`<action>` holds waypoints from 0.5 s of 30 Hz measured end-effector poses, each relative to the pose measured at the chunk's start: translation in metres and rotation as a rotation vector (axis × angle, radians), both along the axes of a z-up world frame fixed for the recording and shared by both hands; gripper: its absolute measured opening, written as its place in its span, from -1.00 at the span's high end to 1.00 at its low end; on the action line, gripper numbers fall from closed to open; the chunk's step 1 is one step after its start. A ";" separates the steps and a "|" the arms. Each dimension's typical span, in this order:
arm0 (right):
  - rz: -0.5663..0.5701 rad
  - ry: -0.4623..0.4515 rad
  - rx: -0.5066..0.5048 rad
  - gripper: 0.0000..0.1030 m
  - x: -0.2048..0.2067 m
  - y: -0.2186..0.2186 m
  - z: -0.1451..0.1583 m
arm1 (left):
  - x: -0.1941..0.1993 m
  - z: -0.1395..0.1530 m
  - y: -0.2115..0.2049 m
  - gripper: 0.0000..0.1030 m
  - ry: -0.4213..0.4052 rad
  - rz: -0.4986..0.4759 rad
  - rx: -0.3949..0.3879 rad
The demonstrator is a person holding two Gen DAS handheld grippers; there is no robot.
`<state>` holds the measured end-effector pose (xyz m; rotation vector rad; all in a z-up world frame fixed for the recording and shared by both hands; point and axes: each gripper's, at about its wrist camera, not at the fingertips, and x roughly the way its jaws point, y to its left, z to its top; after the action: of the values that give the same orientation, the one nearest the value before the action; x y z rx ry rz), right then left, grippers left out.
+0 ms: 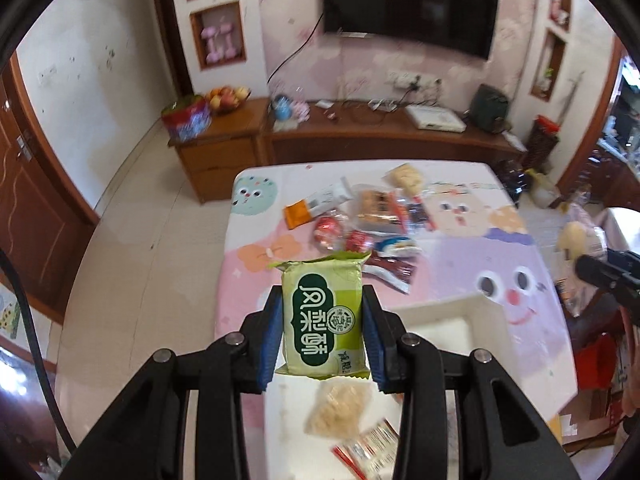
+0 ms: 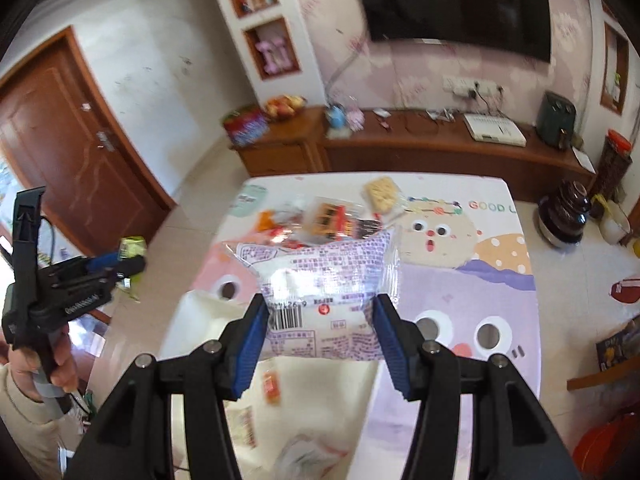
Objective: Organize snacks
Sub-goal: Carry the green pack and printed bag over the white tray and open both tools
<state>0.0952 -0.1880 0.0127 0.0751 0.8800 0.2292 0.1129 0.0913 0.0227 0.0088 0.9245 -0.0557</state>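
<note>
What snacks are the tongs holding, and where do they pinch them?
Left tongs pinch the green packet by its sides; right tongs pinch the clear purple-printed packet at its lower side edges.

Bright daylight, fisheye-bent edges, dark corners, slight motion blur throughout

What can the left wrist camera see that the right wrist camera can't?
Only the left wrist view shows the green packet's front with its big label, clamped in the left hand-held gripper. Only the right wrist view shows the purple packet close up with its barcode, clamped in the right hand-held gripper, plus the hand holding the other tool. Both show the cartoon tablecloth, the snack pile, the white tray and the TV.
</note>
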 end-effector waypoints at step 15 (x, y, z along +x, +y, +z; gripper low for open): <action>-0.064 -0.228 0.122 -0.06 -0.112 0.023 -0.028 | -0.109 -0.038 -0.043 0.31 -0.162 0.024 -0.068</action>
<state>-0.0166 -0.1647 -0.0152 0.1869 0.6350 0.2267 0.0036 0.0478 -0.0151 -0.0603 0.7602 -0.0639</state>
